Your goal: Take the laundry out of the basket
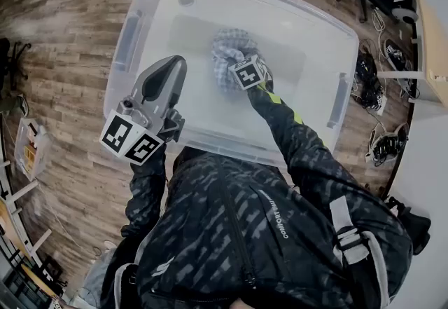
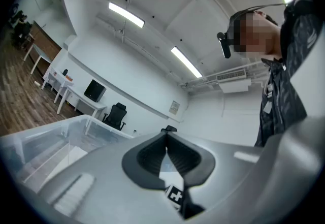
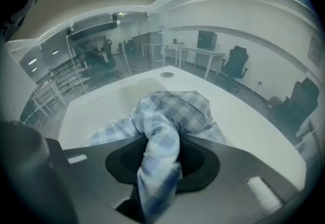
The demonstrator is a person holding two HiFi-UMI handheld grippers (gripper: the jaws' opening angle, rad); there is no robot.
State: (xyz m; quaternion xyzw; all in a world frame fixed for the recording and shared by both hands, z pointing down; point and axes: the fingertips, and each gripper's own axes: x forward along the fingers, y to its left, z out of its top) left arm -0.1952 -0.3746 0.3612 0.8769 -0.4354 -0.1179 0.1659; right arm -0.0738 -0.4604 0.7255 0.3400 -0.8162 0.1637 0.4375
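Bright, even light from ceiling strip lights [image 2: 126, 15]; strong fisheye bending, dark vignetted corners; near foreground soft.

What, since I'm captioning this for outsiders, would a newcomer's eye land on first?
A blue-and-white checked cloth lies bunched in the middle of a big clear plastic bin on the wood floor, pinched in the right gripper. The left gripper hangs over the bin's near left corner, jaws together and empty.
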